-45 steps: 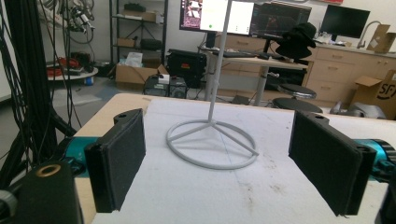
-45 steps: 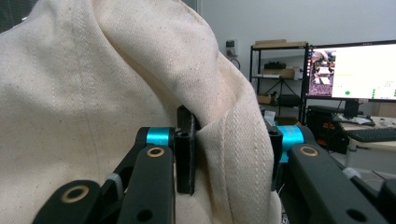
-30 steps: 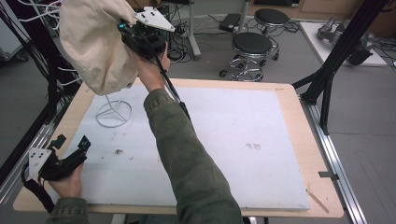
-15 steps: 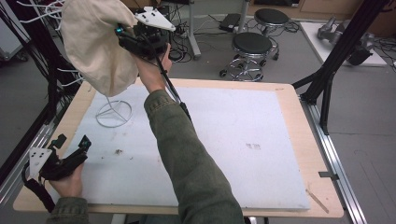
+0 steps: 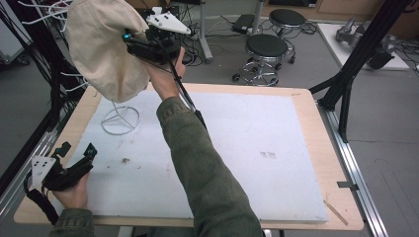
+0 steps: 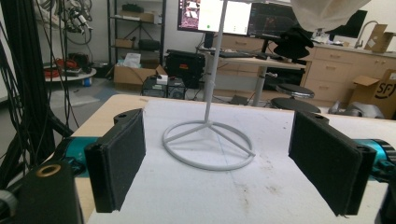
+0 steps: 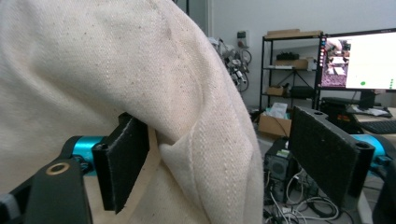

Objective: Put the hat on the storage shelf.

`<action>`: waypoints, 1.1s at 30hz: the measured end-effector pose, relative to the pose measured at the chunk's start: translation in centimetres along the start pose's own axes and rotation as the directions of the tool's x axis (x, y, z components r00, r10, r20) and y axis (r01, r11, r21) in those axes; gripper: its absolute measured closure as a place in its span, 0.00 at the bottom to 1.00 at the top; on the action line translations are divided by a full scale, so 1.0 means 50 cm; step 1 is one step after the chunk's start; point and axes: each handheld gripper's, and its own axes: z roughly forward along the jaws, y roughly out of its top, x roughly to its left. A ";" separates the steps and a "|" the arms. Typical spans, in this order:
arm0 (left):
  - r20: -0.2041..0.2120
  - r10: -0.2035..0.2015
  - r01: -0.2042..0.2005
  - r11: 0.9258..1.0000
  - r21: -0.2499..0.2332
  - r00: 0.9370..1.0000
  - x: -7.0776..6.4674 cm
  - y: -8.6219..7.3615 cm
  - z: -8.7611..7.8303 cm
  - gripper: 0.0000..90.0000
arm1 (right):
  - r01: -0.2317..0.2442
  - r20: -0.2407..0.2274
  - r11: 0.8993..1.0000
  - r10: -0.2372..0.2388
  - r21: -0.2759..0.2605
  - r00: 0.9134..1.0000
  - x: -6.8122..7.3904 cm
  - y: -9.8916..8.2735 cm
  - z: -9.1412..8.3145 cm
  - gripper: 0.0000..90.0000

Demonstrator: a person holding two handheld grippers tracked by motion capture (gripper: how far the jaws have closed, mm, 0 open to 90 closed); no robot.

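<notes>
A cream cloth cap [image 5: 106, 49] sits high on a white wire stand whose ring base [image 5: 120, 118] rests at the mat's far left. My right gripper [image 5: 132, 43] is raised beside the cap, open, jaws wide apart. In the right gripper view the cap's fabric [image 7: 116, 93] bulges between the jaws and lies against the left pad [image 7: 123, 161]; the gripper [image 7: 219, 154] has not closed on it. My left gripper [image 5: 76, 149] hovers low near the table's front left, open and holding nothing. The left gripper [image 6: 219, 158] faces the ring base [image 6: 208, 142], with the cap's lower edge [image 6: 327, 11] at the top.
A white mat [image 5: 257, 148] covers most of the wooden table [image 5: 341, 197]. Small dark specks [image 5: 123, 160] lie on the mat near the left gripper. Two stools [image 5: 267, 47] stand beyond the far edge, and a black frame leg [image 5: 346, 84] stands at the right.
Hardly anything differs: the right gripper stays up against the cap and the left gripper keeps its place at the front left.
</notes>
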 end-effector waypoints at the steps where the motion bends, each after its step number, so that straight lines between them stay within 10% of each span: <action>1: 0.000 0.002 -0.002 1.000 0.001 1.000 0.000 0.000 0.001 0.21 | -0.002 -0.011 1.000 0.002 0.002 1.000 -0.002 -0.001 -0.004 0.19; 18: 0.010 0.011 -0.011 1.000 0.005 1.000 -0.005 -0.001 0.002 0.21 | 0.020 -0.104 0.998 -0.026 -0.054 0.994 -0.004 0.011 -0.053 0.16; 33: 0.014 0.020 -0.020 1.000 0.005 1.000 -0.011 -0.001 0.004 0.21 | 0.058 -0.010 0.996 -0.059 -0.070 0.998 -0.080 0.034 -0.177 0.14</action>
